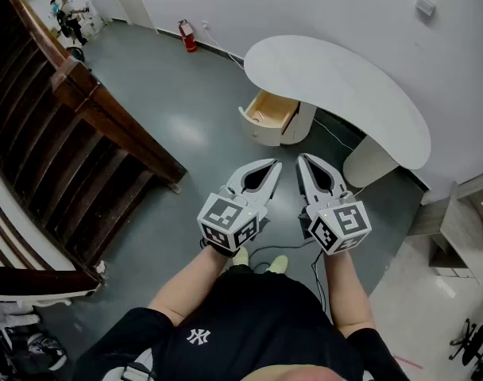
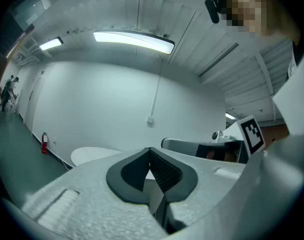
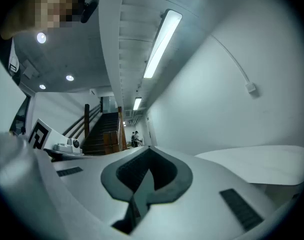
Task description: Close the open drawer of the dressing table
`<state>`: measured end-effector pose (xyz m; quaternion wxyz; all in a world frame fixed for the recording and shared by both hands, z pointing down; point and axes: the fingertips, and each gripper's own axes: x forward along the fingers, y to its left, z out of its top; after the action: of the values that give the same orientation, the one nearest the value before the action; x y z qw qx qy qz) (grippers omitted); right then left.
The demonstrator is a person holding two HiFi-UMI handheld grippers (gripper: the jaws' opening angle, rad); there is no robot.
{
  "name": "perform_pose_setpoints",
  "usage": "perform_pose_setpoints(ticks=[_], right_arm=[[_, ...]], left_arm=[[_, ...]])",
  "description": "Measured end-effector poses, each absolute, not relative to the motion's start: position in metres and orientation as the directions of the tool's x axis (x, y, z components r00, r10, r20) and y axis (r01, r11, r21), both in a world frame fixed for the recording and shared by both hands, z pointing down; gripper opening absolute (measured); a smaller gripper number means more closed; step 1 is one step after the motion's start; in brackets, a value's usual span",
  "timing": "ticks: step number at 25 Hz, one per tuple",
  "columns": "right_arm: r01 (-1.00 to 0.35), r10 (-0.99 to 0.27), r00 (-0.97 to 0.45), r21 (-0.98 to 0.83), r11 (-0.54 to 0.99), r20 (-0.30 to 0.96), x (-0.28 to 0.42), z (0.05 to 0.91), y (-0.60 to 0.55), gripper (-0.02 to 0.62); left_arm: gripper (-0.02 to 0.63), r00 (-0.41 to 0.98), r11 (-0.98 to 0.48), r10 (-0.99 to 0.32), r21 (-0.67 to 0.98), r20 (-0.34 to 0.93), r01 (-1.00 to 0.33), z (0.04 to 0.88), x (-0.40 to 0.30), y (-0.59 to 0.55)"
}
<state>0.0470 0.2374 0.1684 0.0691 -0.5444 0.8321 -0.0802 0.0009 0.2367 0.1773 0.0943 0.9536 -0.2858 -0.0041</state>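
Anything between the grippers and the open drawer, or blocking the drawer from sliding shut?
Nothing visible. Only bare floor separates the left gripper and right gripper from the open drawer. Nothing blocks its way back into the dressing table.

left hand-held gripper: jaws together (nothing between) | dressing table top beyond | fire extinguisher far left

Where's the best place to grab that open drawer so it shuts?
On the drawer, likely the rounded white front, approached from the floor side facing away from the dressing table. It sticks straight out from the table, so pressing that front should slide it in. I see no handle.
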Motion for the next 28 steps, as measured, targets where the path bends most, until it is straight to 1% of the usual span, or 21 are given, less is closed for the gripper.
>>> perform_pose_setpoints(ticks=[12,17,28], right_arm=[[-0.889,-0.914,-0.406,-0.22,0.401,-0.026,0.055,0.17,0.249,0.014],[-0.884,-0.918,-0.394,-0.26,0.39,-0.039,0.072,0.175,0.242,0.015],[-0.873,-0.91,-0.408,-0.26,0.412,-0.072,0.087,0.181,0.244,0.015]], left_arm=[[0.009,0.832,-0.815,-0.552,0.177,0.049,-0.551,0.179,0.008,0.247],[0.009,0.81,-0.797,-0.582,0.155,0.062,-0.584,0.187,0.006,0.233],[0.009,0.764,-0.751,-0.641,0.151,0.066,-0.643,0.2,0.001,0.224]])
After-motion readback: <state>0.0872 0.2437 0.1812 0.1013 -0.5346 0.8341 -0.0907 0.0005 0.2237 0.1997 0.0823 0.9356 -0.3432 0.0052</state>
